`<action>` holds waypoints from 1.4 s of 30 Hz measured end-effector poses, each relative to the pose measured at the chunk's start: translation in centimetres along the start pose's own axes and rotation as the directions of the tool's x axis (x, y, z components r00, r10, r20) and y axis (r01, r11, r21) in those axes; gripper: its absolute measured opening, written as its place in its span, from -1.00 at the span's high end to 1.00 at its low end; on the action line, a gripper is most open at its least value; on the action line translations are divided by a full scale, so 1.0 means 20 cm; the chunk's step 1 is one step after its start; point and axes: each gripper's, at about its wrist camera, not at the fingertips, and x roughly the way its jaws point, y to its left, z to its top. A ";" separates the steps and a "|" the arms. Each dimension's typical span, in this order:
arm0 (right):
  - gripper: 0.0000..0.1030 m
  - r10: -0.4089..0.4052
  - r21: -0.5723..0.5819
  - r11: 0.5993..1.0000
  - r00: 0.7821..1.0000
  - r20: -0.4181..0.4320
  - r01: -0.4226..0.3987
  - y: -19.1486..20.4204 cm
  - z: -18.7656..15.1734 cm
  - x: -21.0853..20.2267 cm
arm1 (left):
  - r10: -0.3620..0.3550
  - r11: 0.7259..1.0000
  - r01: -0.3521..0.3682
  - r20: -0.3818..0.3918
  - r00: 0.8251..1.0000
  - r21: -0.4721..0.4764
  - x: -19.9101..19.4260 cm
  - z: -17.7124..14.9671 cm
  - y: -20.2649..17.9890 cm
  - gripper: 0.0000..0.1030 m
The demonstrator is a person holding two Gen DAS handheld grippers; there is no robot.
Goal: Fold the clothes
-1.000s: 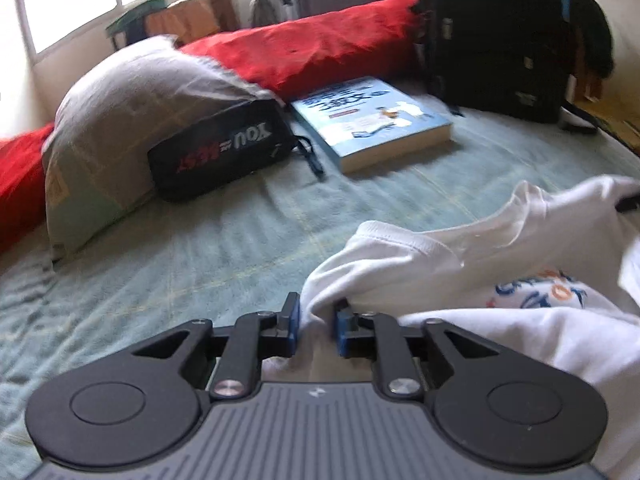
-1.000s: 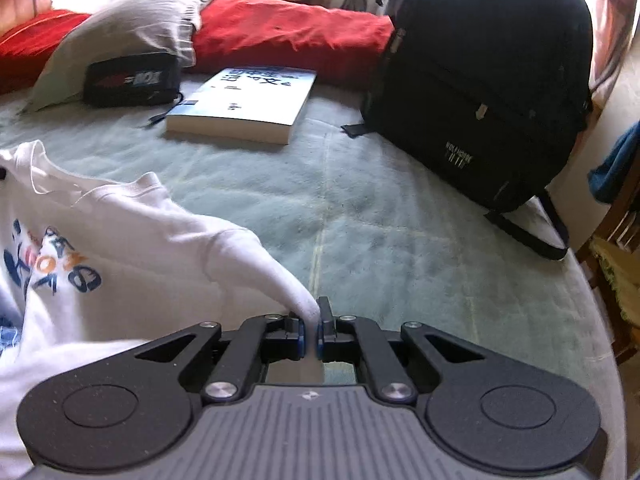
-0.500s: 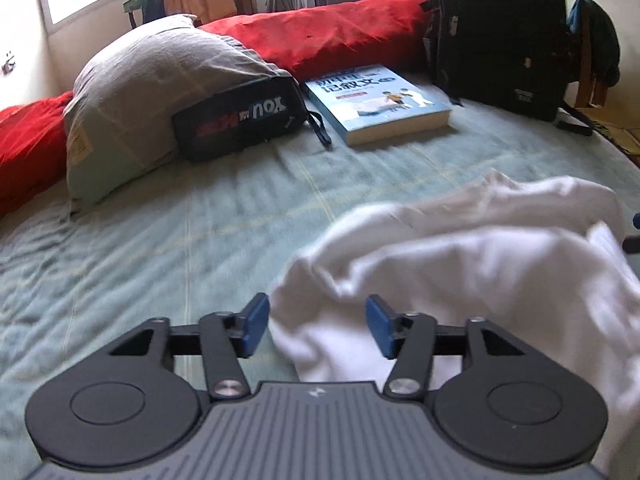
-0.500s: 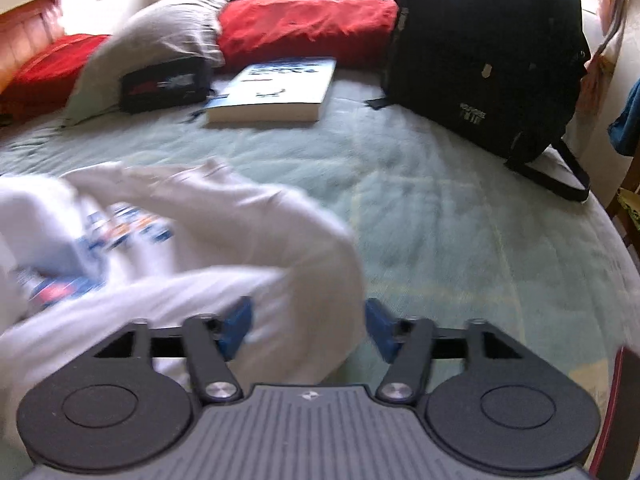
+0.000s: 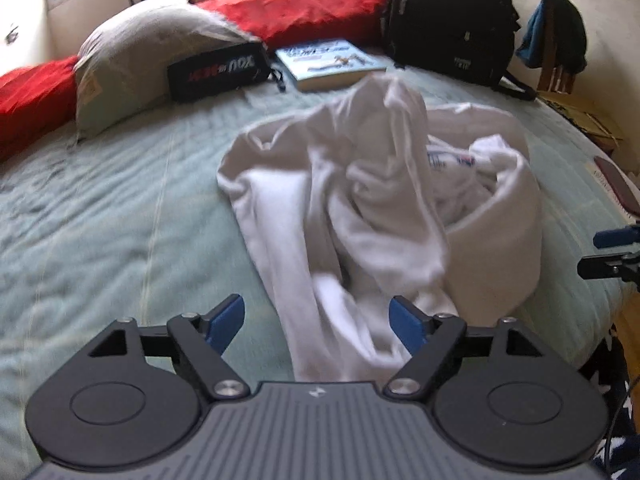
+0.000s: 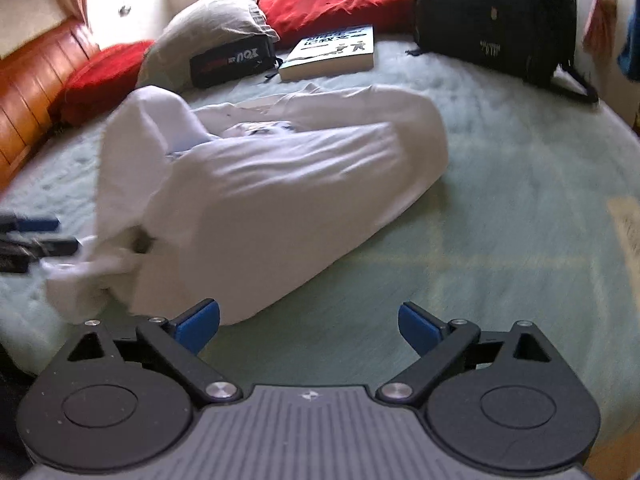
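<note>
A white shirt [image 5: 384, 216] with a blue print lies in a crumpled heap on the pale green bed cover [image 5: 100, 220]. My left gripper [image 5: 318, 322] hangs over its near end. Its jaws are opening, and a fold of white cloth lies loose between the blue pads without being pressed. My right gripper [image 6: 309, 324] is opening too, with only bed cover between its fingers. The shirt [image 6: 280, 184] lies just ahead and left of it, its edge near the left pad. Each gripper shows at the edge of the other's view: right gripper [image 5: 608, 252], left gripper [image 6: 40, 236].
At the far side of the bed are a grey pillow [image 5: 148, 52], red cushions [image 5: 304, 12], a black pouch [image 5: 216, 74], a blue book [image 5: 332, 62] and a black backpack [image 5: 452, 20]. A wooden headboard [image 6: 28, 88] stands at the left, a chair with clothes [image 5: 556, 40] at the right.
Both grippers were shut on shirt corners a second ago. They let go, opened wide and drew back toward the near edge. The shirt dropped into a heap.
</note>
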 end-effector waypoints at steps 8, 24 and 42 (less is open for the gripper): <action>-0.93 -0.005 -0.017 1.000 1.000 -0.008 0.005 0.11 -0.09 -0.04 | 0.065 0.998 -0.066 -0.071 0.995 -0.011 0.08 -0.05 -0.08 -0.57; -0.97 0.031 -0.077 0.997 0.999 -0.011 -0.032 0.20 -0.13 -0.06 | 0.325 0.940 -0.305 -0.125 0.938 0.152 0.13 -0.12 -0.10 -0.62; -0.98 0.034 -0.049 0.998 0.999 -0.026 -0.036 0.18 -0.14 -0.03 | 0.276 0.960 -0.278 -0.186 0.943 0.016 0.17 -0.14 0.09 -0.67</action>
